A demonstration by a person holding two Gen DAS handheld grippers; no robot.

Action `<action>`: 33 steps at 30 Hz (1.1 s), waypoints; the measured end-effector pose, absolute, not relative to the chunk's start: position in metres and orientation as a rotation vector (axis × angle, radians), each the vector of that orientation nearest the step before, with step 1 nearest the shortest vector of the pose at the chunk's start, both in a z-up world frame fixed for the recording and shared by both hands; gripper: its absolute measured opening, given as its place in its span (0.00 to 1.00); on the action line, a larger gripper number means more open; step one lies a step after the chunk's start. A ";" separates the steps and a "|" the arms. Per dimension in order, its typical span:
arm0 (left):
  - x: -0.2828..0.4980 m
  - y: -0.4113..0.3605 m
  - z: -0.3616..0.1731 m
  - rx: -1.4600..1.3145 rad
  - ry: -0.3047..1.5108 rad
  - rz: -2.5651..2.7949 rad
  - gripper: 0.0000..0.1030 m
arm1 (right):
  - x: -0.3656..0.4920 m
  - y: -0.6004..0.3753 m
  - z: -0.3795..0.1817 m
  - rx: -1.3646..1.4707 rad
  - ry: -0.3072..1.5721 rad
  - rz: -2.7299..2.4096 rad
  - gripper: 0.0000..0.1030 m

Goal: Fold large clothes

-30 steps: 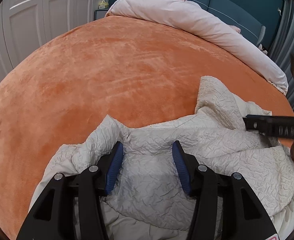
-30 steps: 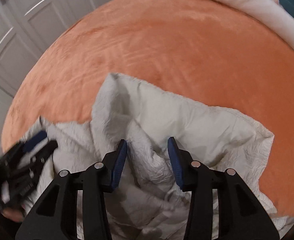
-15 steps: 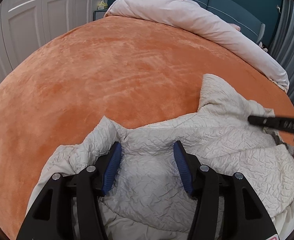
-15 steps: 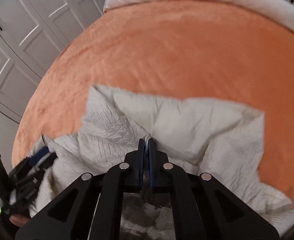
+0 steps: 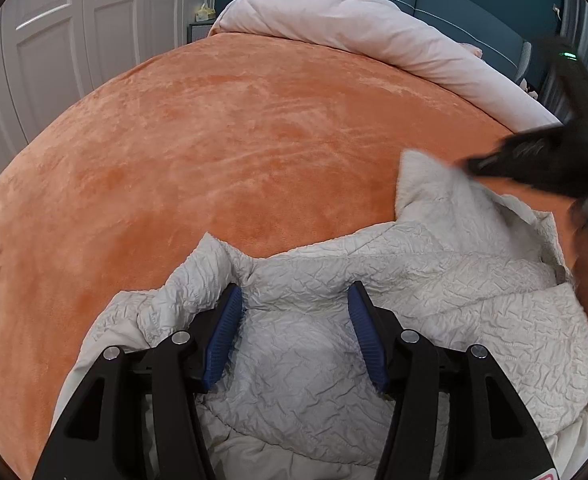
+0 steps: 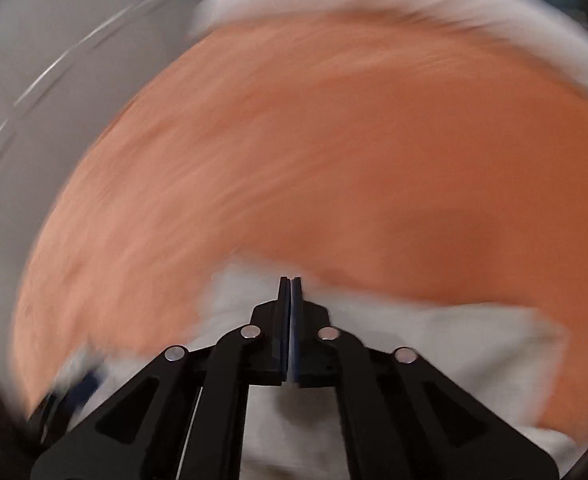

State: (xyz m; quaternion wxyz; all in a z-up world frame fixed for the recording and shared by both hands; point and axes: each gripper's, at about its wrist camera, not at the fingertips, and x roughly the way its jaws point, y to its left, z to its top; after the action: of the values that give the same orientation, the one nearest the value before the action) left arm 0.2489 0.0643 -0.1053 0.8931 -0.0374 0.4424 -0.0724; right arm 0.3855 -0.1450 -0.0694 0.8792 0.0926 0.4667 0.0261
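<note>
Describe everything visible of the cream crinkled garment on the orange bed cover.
The cream garment looks like a puffy, crinkle-textured quilted jacket with stitched seams, lying crumpled at the near edge of the orange bed cover. One corner stands up at its far right. The left gripper sits open, its blue pads astride a bulge of fabric. The right gripper, blurred, is shut, apparently pinching cloth. Its near side runs out of frame.

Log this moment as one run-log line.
left gripper: open over jacket | right gripper: shut on jacket | bed
</note>
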 end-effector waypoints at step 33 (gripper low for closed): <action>0.209 0.013 -0.013 -0.143 0.835 -0.216 0.62 | 0.150 -0.207 -0.041 0.353 0.896 0.062 0.03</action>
State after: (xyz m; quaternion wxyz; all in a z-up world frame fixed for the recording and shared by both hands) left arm 0.2091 0.0133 -0.0131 0.9060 -0.0693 0.4042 -0.1046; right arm 0.1495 -0.2067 -0.0406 0.8858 0.1699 0.4309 0.0296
